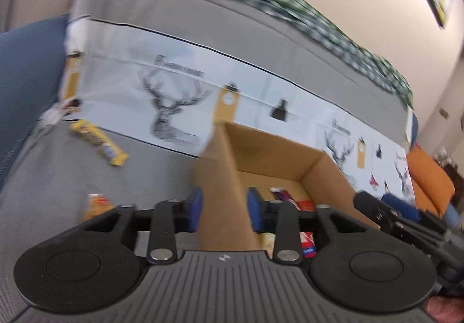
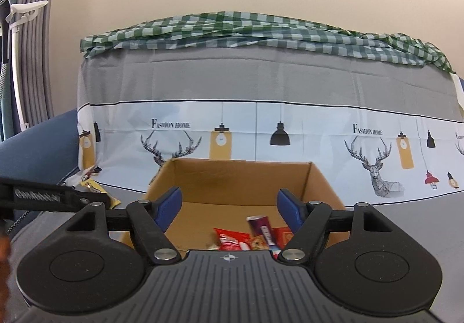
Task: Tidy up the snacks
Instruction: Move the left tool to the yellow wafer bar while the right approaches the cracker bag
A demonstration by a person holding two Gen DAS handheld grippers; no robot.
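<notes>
a cardboard box sits open on a grey-covered sofa, several snack packets already lying on its floor. the left gripper straddles the box's near-left wall, its blue pads close on either side of the cardboard, though the blurred view does not settle whether they press it. the likely trouble: if that wall is caught or nudged, the light box could slide or tip on the soft cushion and spill what is sorted. the right gripper hangs just over the box's near rim, jaws spread and empty, the packets directly below and ahead of it. still loose on the cushion, well to the left of the box and the left gripper, lie a yellow snack bar and, nearer, a small orange packet; a reach across could drag the box along.
</notes>
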